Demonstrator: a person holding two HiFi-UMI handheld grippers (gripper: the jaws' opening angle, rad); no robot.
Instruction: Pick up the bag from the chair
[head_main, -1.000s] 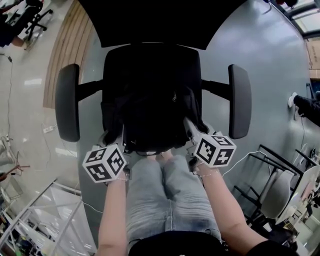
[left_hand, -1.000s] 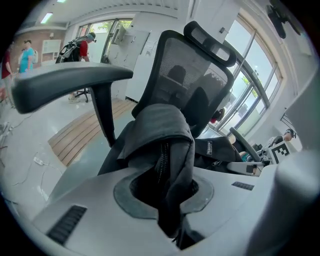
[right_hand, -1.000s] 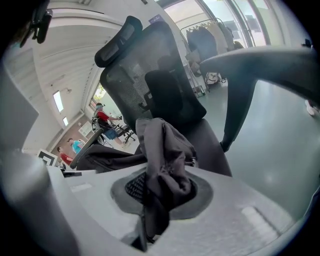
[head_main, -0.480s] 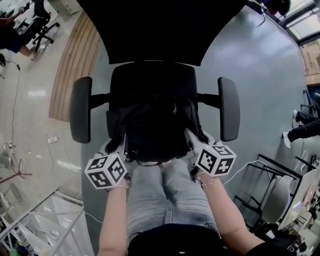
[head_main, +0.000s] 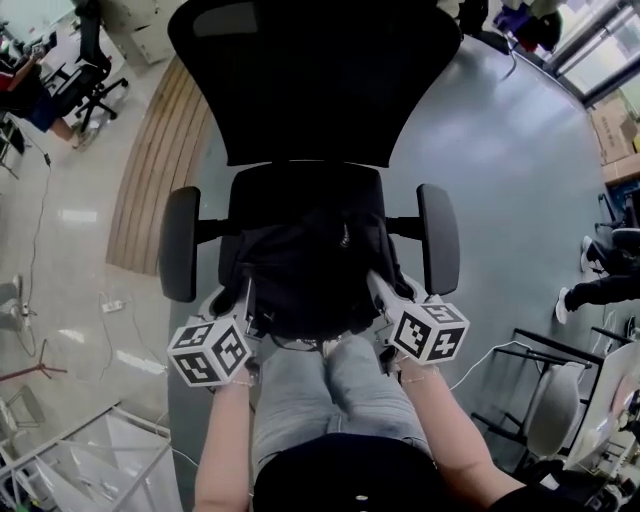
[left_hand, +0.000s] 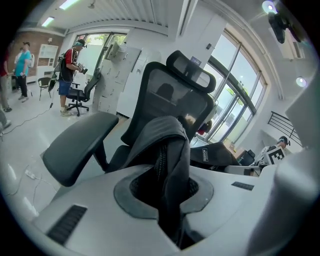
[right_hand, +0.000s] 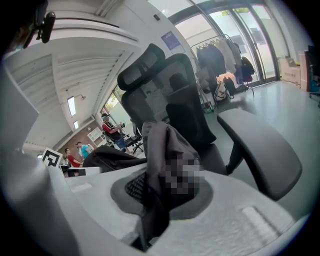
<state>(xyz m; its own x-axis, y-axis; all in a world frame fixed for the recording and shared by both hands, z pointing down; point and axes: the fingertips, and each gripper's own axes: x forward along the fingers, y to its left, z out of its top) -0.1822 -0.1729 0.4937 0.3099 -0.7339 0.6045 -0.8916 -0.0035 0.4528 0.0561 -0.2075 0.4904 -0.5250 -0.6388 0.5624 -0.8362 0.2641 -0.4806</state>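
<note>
A black bag (head_main: 305, 275) hangs between my two grippers over the front of the black office chair's seat (head_main: 305, 185); I cannot tell whether it still touches the seat. My left gripper (head_main: 245, 292) is shut on a fold of the bag's left side (left_hand: 167, 150), with a zip running between the jaws. On the bag's right side, dark fabric (right_hand: 157, 145) is pinched in my shut right gripper (head_main: 376, 286). The chair's tall backrest (head_main: 310, 80) stands beyond the bag. Its armrests (head_main: 180, 243) flank the bag. The person's legs are just below the bag.
A wooden floor strip (head_main: 150, 170) lies left of the chair. Another office chair and people (head_main: 60, 80) are at the far left. A metal frame (head_main: 545, 370) and a cable stand at the right, a white rack (head_main: 90, 460) at the lower left. A person's legs (head_main: 605, 285) show at the right edge.
The chair has shrunk and slid up the head view, so its whole backrest shows. Both grippers have kept their hold on the bag, which now lies nearer the seat's front edge.
</note>
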